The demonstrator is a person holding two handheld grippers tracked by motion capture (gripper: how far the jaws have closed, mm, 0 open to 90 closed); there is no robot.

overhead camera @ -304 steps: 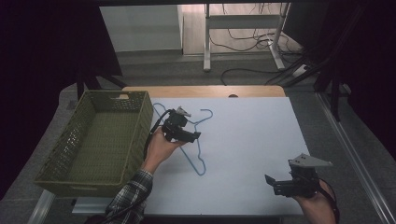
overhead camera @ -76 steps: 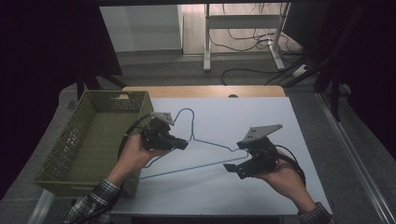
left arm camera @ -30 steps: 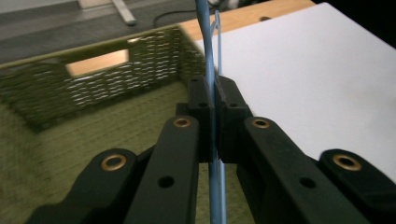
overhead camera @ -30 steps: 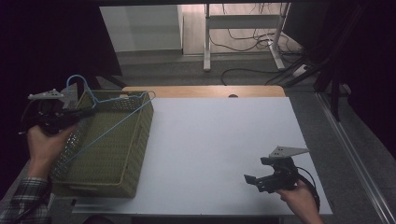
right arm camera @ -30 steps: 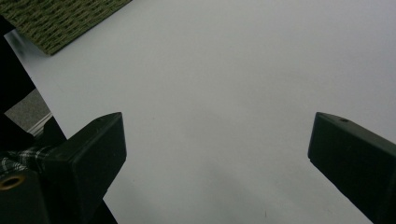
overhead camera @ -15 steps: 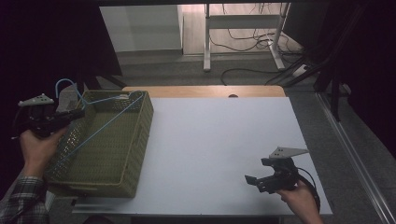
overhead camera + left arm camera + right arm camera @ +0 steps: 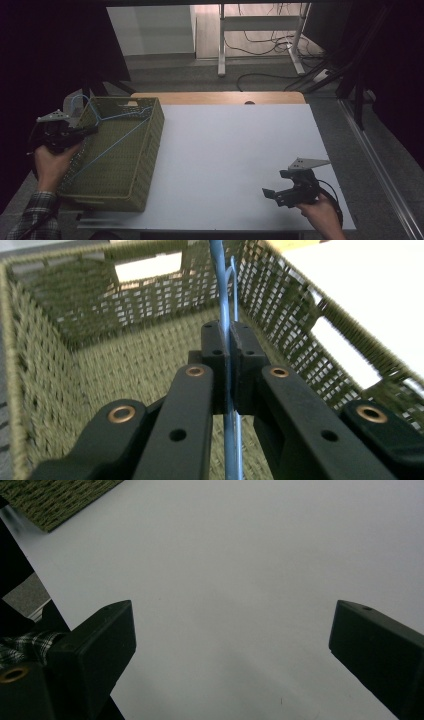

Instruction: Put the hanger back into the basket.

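At left of the frame, the left hand-held gripper (image 7: 89,131) is pinching a light, springy wire hanger (image 7: 117,134) over the basket (image 7: 150,150); the right hand-held gripper (image 7: 270,193) is resting spread on the table (image 7: 235,145).

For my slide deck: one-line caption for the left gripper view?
Hand-held gripper shut on a blue wire hanger inside a green woven basket.

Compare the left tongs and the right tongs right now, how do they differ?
The left tongs are shut on the thin blue wire hanger; the right tongs are open and hold nothing. The left tongs sit over the olive woven basket; the right tongs sit over the bare white table. Both are black, two-jawed and hand-held.
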